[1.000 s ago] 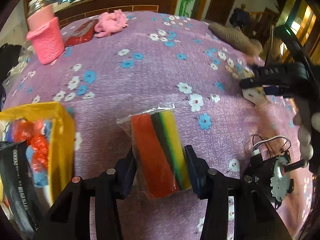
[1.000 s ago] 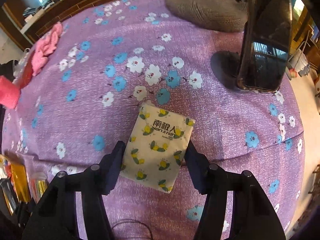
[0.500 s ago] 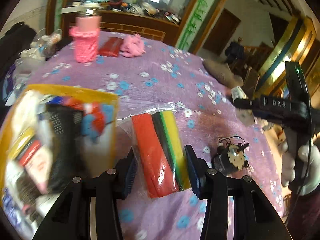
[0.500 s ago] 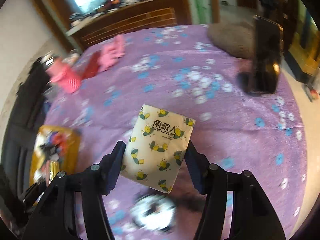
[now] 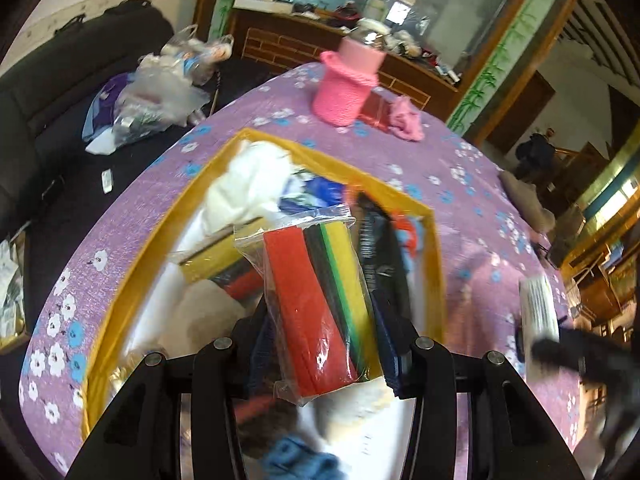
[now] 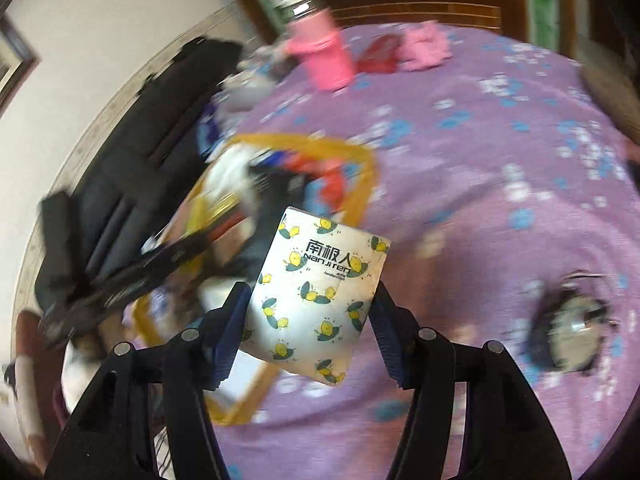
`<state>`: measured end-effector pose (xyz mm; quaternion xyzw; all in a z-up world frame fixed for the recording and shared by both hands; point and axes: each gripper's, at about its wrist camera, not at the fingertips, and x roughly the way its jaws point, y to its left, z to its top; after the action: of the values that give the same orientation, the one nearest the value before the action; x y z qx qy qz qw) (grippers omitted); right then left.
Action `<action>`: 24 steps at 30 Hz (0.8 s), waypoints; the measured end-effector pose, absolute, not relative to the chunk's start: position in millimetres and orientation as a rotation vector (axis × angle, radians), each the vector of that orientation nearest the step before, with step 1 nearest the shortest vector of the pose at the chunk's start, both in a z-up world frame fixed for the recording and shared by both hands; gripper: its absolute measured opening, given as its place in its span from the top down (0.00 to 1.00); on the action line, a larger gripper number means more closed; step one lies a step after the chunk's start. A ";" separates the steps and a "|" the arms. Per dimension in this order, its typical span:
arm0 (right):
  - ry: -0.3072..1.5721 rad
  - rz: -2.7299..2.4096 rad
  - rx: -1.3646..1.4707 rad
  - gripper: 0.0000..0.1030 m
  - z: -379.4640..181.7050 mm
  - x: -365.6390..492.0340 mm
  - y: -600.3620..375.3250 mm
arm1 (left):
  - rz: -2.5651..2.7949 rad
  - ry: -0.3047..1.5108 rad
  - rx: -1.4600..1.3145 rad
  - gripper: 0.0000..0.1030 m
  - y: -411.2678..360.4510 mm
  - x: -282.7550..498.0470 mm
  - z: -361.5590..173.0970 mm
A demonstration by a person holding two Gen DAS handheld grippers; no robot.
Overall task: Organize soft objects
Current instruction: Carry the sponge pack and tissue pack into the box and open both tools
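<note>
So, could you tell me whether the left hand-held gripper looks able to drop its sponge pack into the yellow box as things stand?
Probably yes: the left hand-held gripper holds the sponge pack right over the open yellow box, which is already quite full.

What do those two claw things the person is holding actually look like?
Both look alike: the left gripper and right gripper are glossy black plastic frames, each branching into two arms with round silver bolts at the joints. Their fingers carry dark blue ribbed pads. No cables or sleeves are visible.

A dark sofa (image 5: 60,80) lines the pale wall (image 6: 100,32); a wooden sideboard (image 5: 320,36) (cluttered on top) stands beyond.
</note>
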<state>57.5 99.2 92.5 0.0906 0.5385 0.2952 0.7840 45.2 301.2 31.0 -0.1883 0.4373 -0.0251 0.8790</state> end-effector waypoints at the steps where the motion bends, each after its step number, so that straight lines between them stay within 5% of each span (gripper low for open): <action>1: 1.167 0.655 0.193 0.43 90.8 54.0 107.5 | -0.055 0.922 -0.400 0.57 303.2 49.9 27.4; 13: 1.201 0.757 0.024 0.41 58.6 -0.4 189.5 | -0.090 0.971 -0.419 0.55 314.5 105.6 4.0; 19: 1.133 0.709 -0.110 0.39 54.5 -17.0 201.0 | -0.086 0.920 -0.421 0.32 316.2 97.1 9.1; 24: 1.093 0.714 -0.095 0.34 61.8 -24.3 190.0 | -0.070 0.850 -0.398 0.29 315.2 78.1 24.9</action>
<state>-24.3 190.0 61.8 -0.0441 0.5085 0.3318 0.7933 78.1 315.2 24.9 -0.1917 0.4096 -0.0336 0.8913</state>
